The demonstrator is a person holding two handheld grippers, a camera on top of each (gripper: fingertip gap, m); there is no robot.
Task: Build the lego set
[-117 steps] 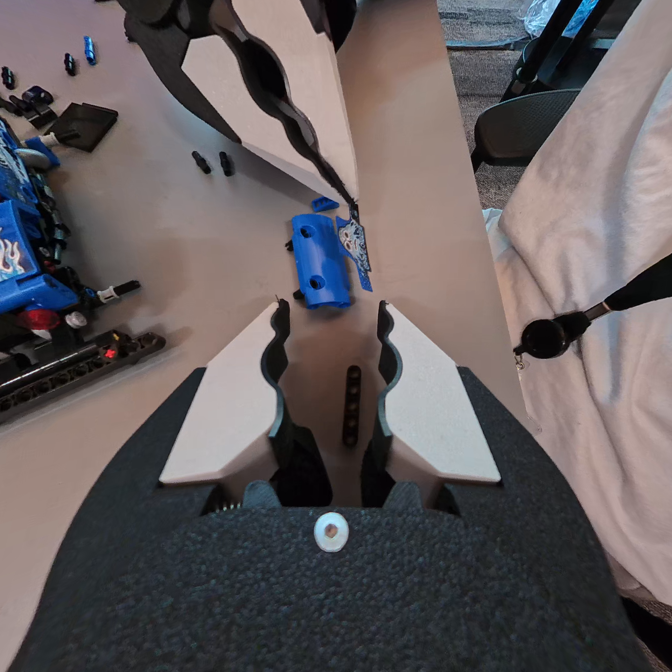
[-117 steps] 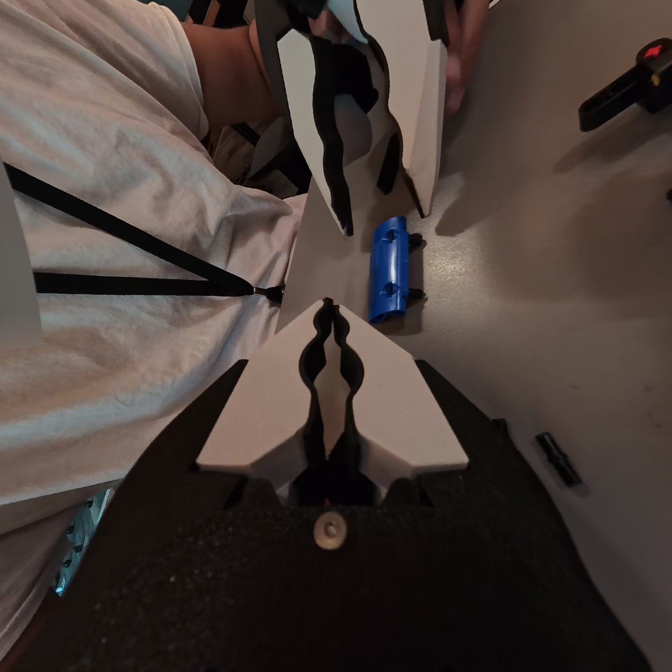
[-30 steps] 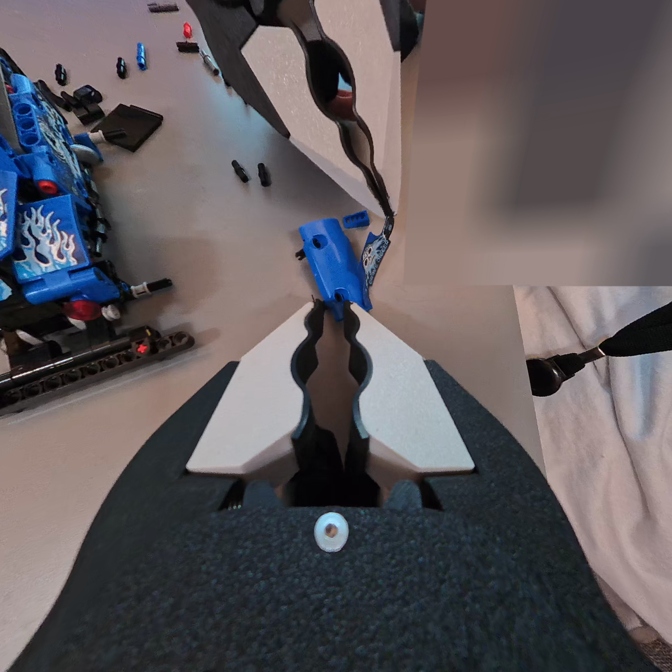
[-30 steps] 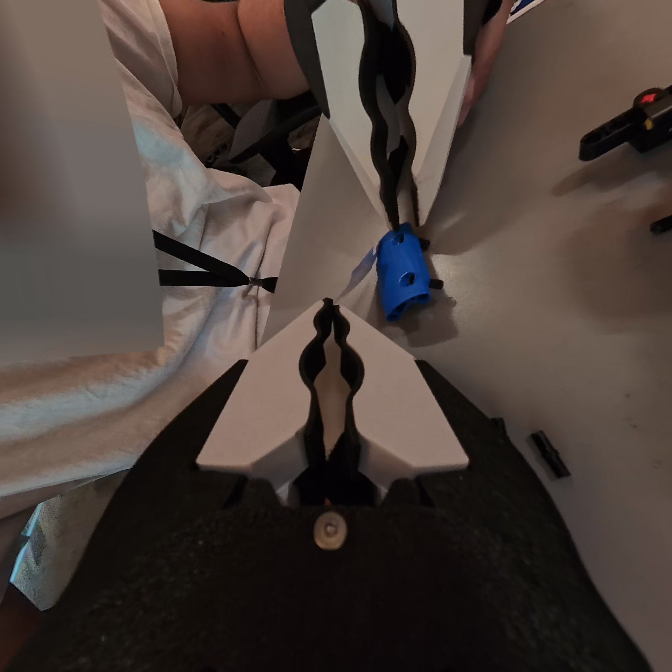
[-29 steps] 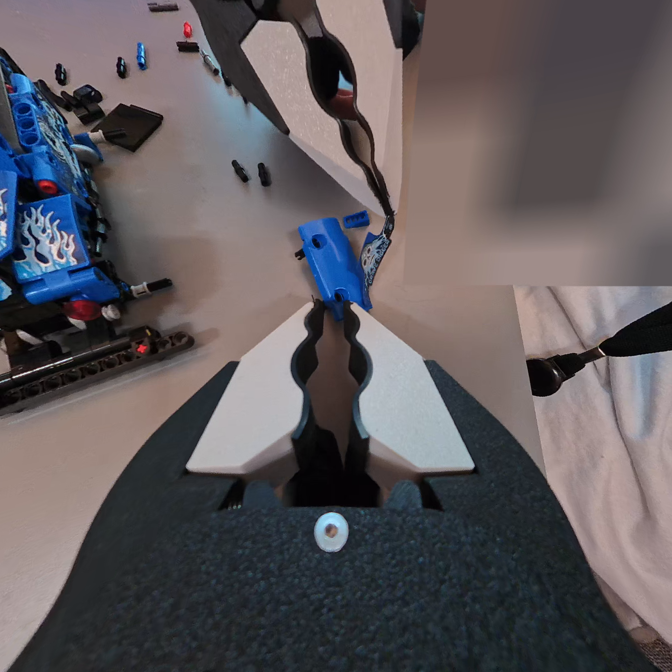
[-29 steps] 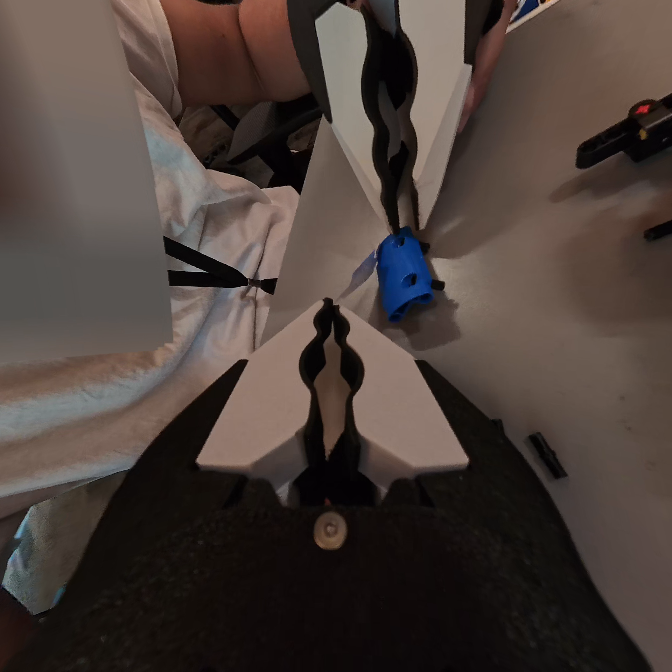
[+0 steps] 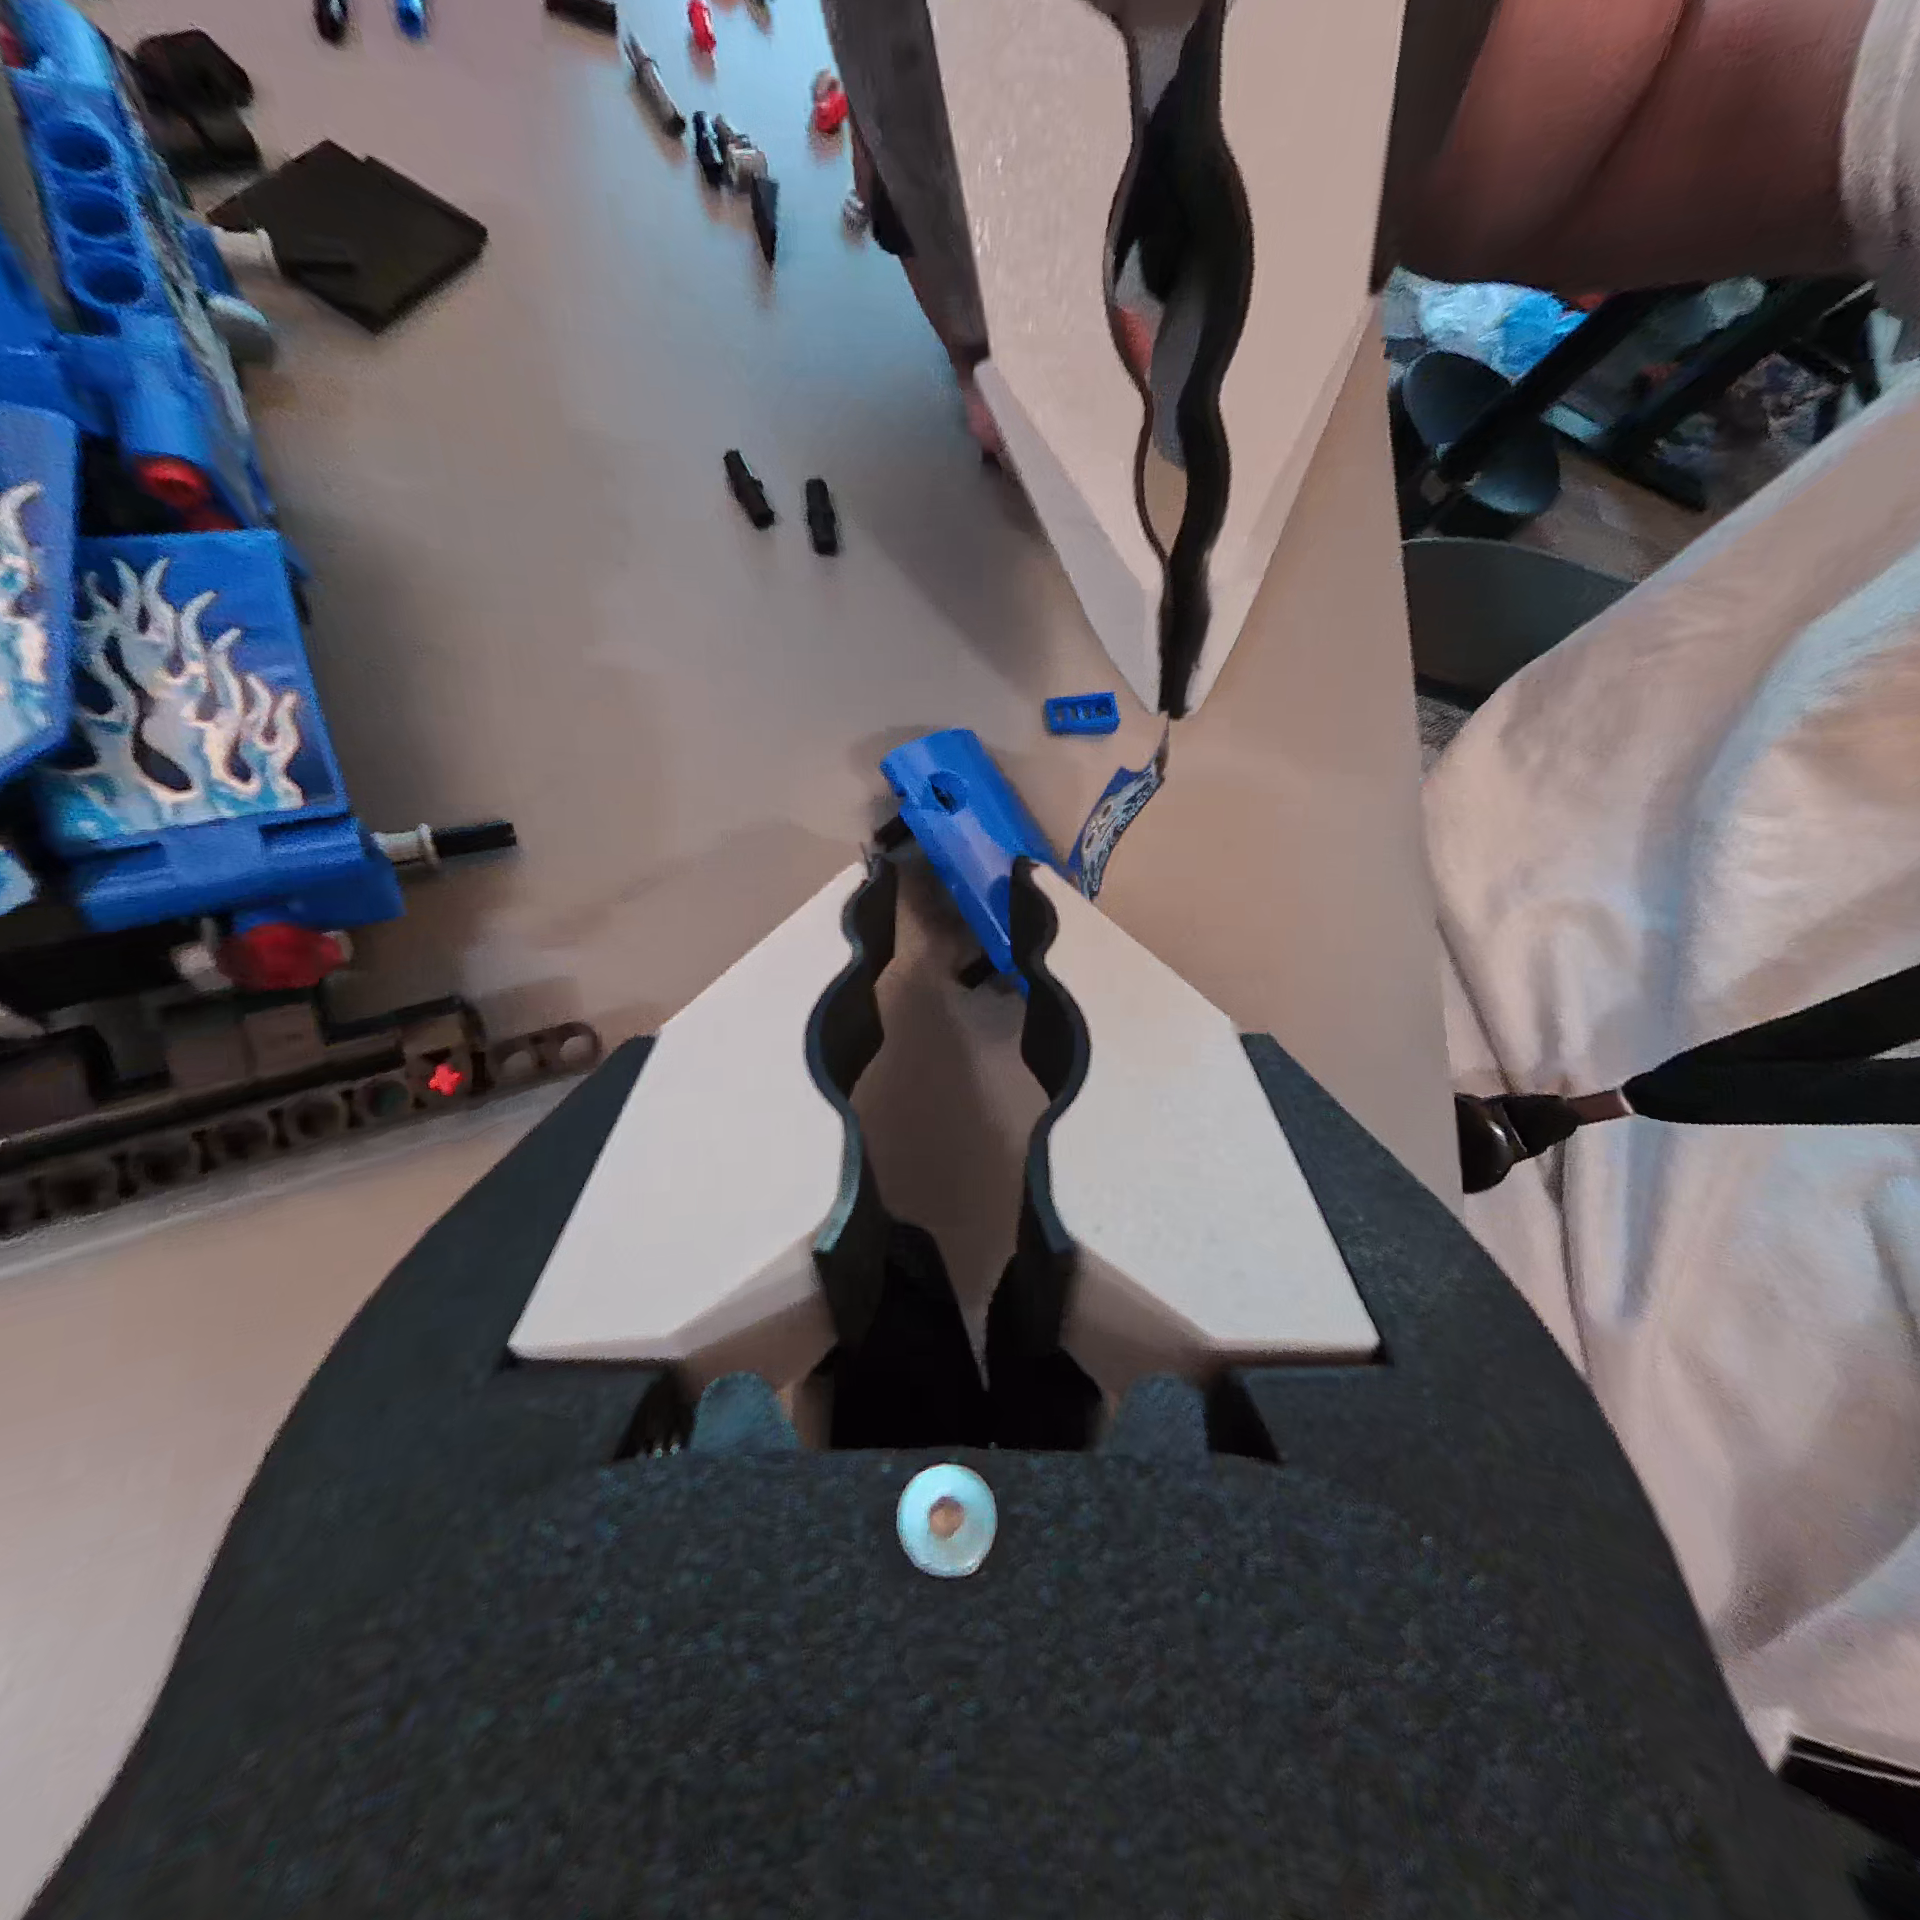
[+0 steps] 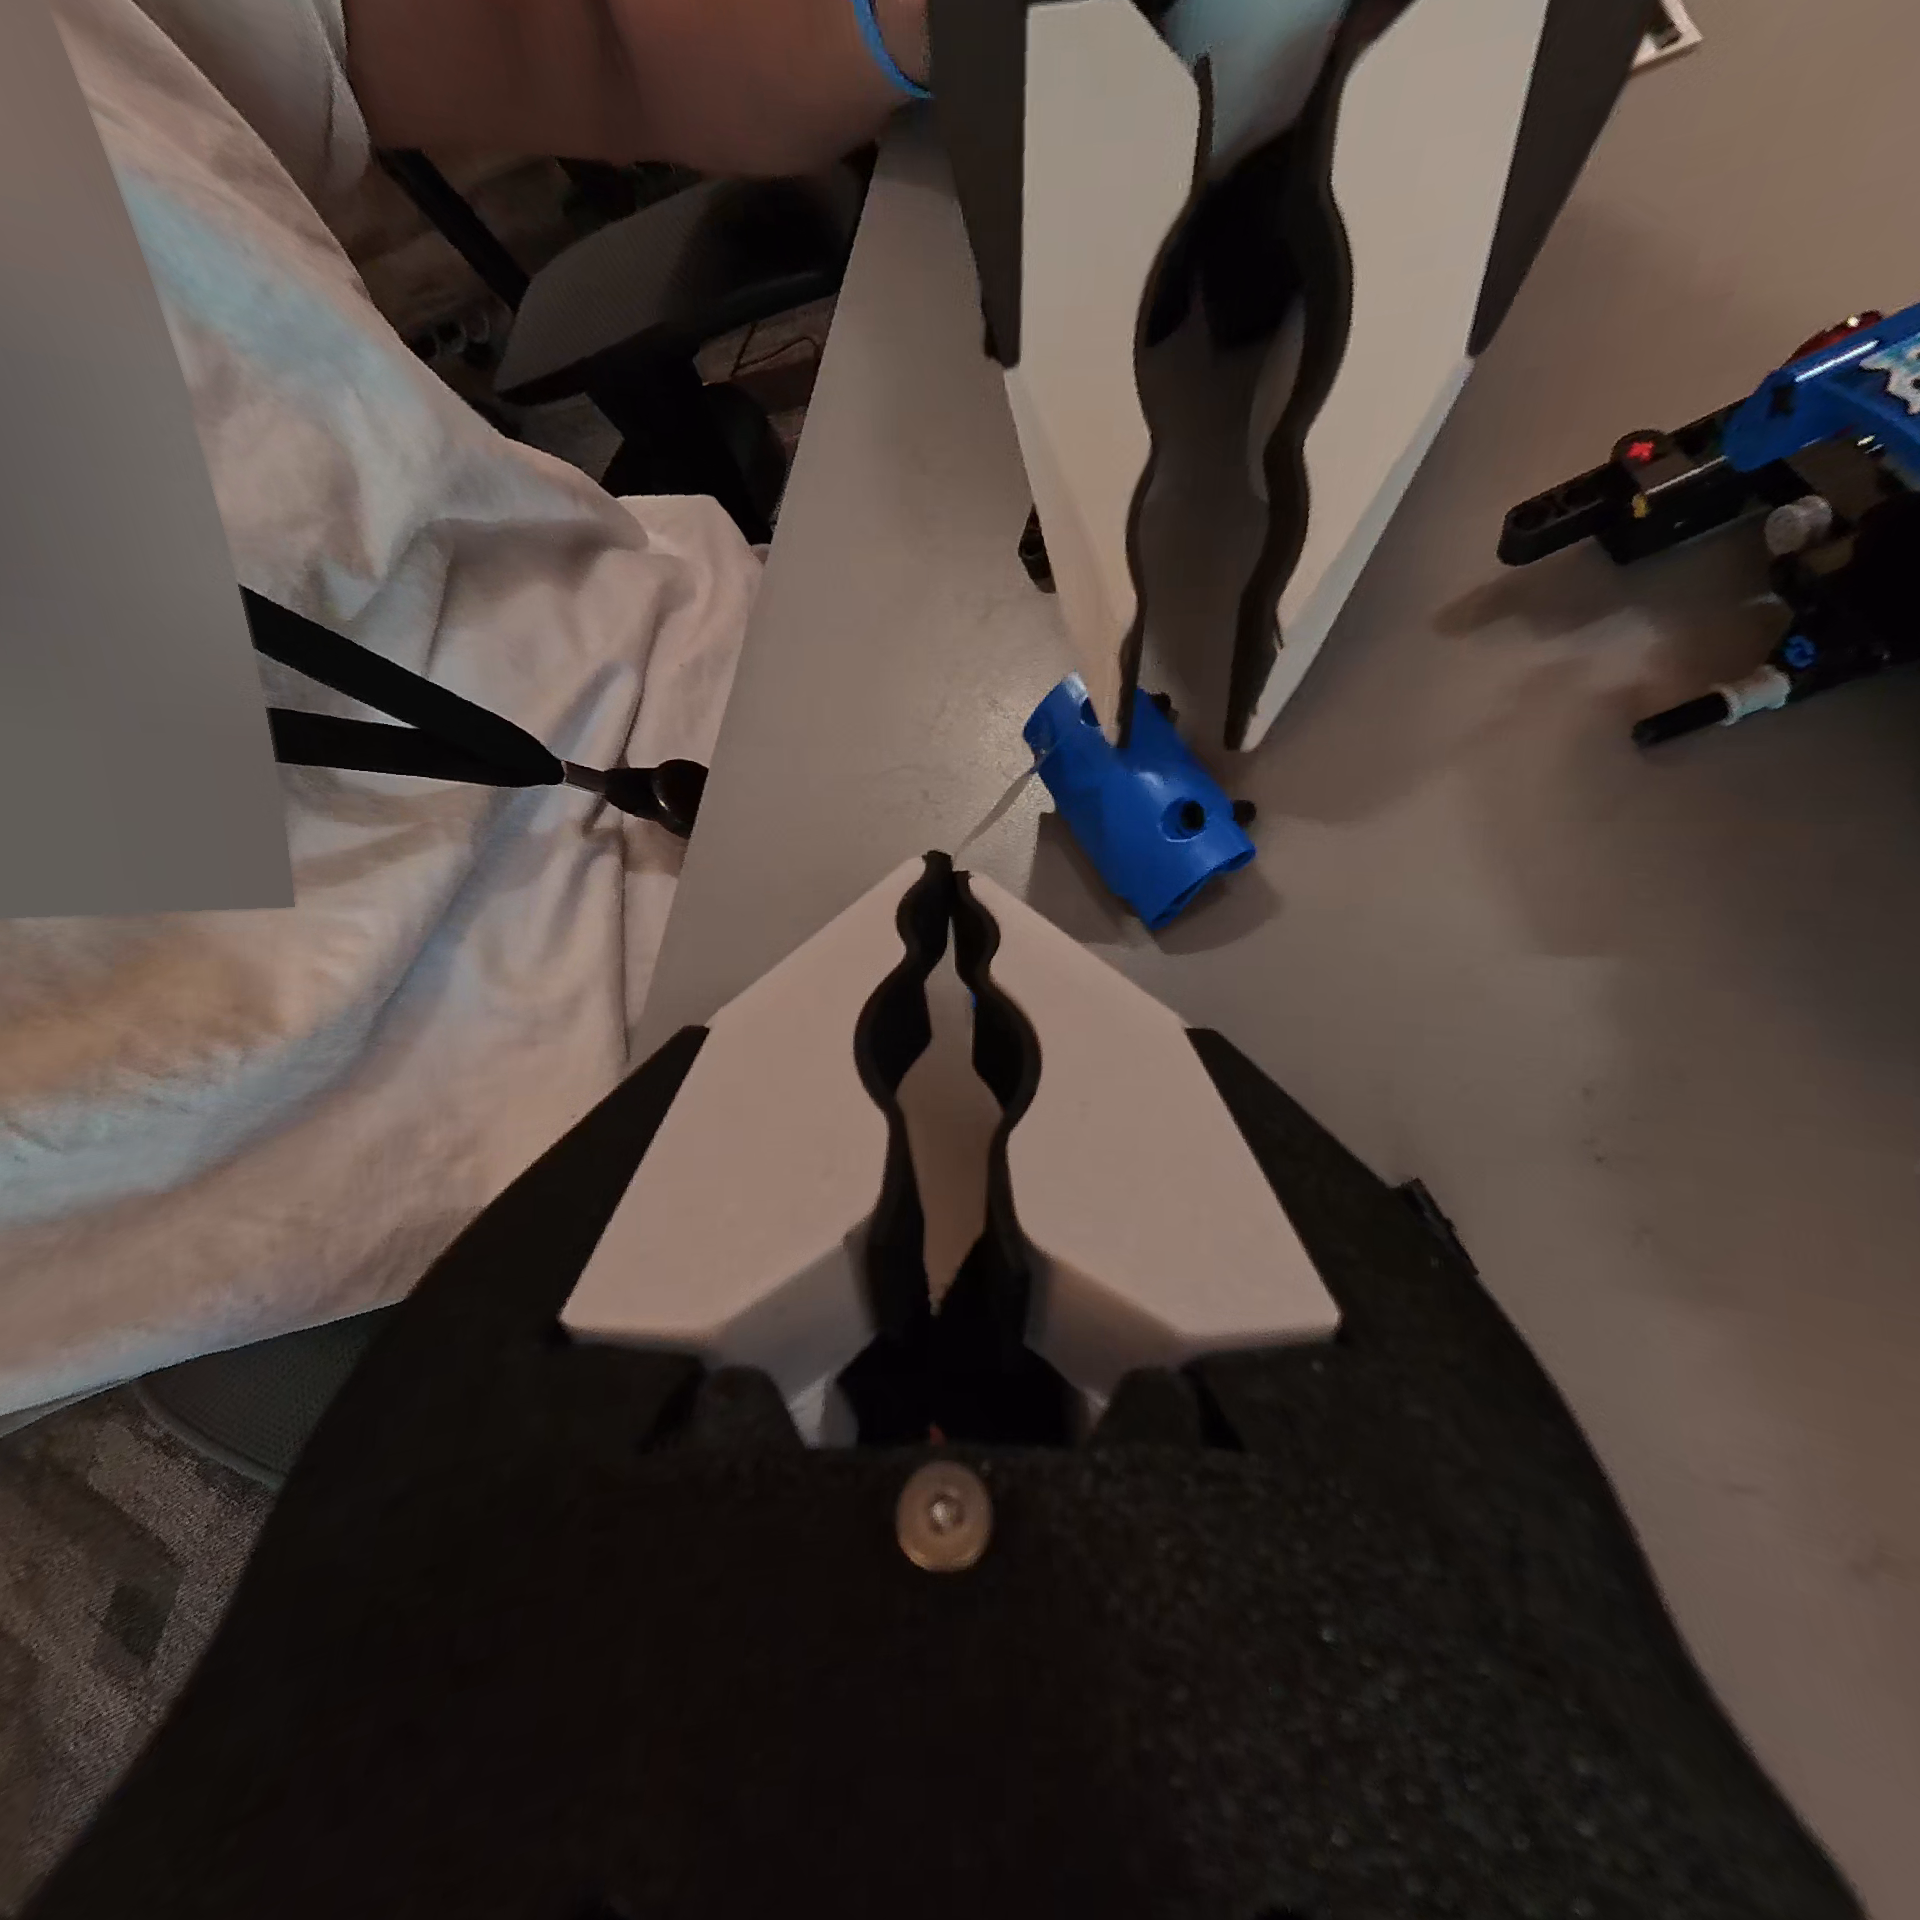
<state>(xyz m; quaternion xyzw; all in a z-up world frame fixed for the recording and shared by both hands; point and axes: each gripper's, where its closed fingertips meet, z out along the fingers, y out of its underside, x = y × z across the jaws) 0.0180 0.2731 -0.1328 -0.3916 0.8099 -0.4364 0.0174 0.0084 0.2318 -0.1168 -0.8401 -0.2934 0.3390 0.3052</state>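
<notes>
A blue curved Lego panel (image 7: 961,821) with black pins lies tilted on the table near its edge; it also shows in the right wrist view (image 8: 1138,821). My left gripper (image 7: 951,883) straddles the panel's near end, jaws a little apart, one finger (image 8: 1127,707) on its curved face and the other beside its pins. My right gripper (image 8: 940,868) is shut on a thin blue-and-white sticker (image 7: 1117,821), seen edge-on in its own view (image 8: 997,816). The sticker hangs from the tips and reaches the panel's edge. The right gripper (image 7: 1174,696) points down just behind the panel.
A blue flame-printed truck model (image 7: 187,727) with a black beam (image 7: 260,1101) stands at the left. A small blue plate (image 7: 1081,714), two black pins (image 7: 784,499), a black flat panel (image 7: 353,234) and several small parts lie around. The table edge (image 7: 1429,935) and a person's white shirt are close on the right. About 5 centimetres separates my left fingertips from my right.
My left gripper, open 3.9 s ago, has come onto the panel; since 1 s ago its jaws stand wider and the panel has turned. The right gripper has swung more upright with the sticker.
</notes>
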